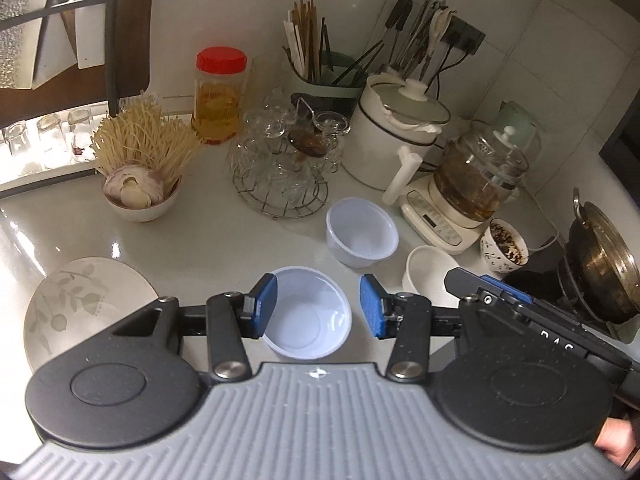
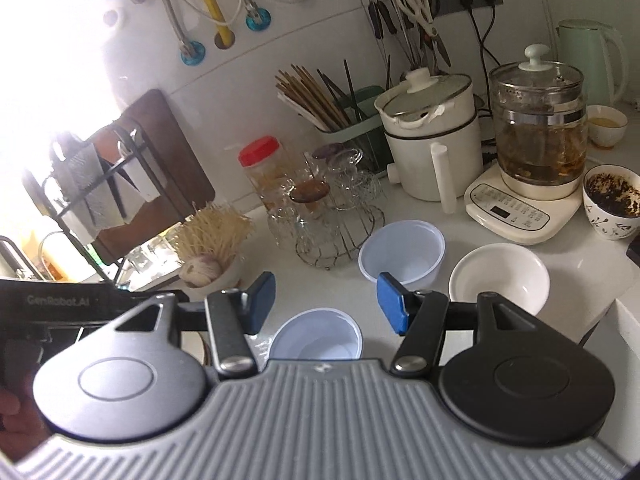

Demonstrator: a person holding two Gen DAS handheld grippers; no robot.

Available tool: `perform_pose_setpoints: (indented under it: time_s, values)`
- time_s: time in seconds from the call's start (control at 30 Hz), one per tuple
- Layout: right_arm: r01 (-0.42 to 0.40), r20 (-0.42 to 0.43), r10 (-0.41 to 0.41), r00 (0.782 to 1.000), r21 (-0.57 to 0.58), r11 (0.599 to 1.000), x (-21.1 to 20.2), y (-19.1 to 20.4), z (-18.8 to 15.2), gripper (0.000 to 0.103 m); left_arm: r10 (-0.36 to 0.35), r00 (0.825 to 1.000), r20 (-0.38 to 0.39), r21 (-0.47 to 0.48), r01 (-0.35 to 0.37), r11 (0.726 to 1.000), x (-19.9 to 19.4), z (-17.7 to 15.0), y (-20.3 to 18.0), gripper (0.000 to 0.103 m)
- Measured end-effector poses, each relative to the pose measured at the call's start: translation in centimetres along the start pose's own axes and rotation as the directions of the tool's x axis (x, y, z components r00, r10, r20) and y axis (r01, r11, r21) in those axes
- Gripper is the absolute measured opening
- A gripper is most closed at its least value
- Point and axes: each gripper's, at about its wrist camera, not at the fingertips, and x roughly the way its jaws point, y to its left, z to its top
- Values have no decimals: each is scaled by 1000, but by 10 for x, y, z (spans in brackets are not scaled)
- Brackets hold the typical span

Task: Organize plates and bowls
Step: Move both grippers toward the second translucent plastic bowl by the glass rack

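Note:
Two translucent plastic bowls stand on the white counter. The near plastic bowl point(image 1: 308, 312) sits between my left gripper's open fingers, and also shows in the right wrist view point(image 2: 316, 338). The far plastic bowl point(image 1: 362, 232) point(image 2: 402, 252) stands behind it. A white ceramic bowl point(image 1: 430, 276) point(image 2: 498, 276) is to their right. A leaf-patterned plate point(image 1: 86, 304) lies at the left. My left gripper point(image 1: 318, 306) is open, its pads apart from the near bowl. My right gripper point(image 2: 326, 300) is open and empty above the near bowl.
Behind stand a wire rack of glasses point(image 1: 280, 160), a bowl of noodles and garlic point(image 1: 138, 184), a red-lidded jar point(image 1: 218, 96), a white pot point(image 1: 394, 132), a glass kettle point(image 1: 472, 184) and a dirty cup point(image 1: 506, 250). A wok point(image 1: 604, 268) sits at the right.

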Motion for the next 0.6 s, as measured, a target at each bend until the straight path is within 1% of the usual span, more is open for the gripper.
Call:
perform_pose_setpoints:
  time_s: [0.2,0.27,0.37,0.47,0.6]
  values:
    - [-2,-8,2,1000,-15,1000,-19,-4,-1,60,13,1000,22,-14,-13,1000,-22,-7,-17,52]
    - [-6,4,6,1000,-26,1000,-29,-7,-1,60,16,1000,23,-16,-16,1000,-26,-13,-24,52]
    - [-9,22,10,1000,-32,999,-42,-12,0,60,25,1000,16,-11,-25,1000,-28,-21,-35,52]
    - [-5,27,6,1000,-32,999,-53,-18,-1,60,17,1000,13,-18,-17,1000,-29,-31,-46,52]
    - [2,14,-1,1000,-49,999,-63,-25,-4,60,2,1000,7,-24,-2,1000,-28,-44,-59,52]
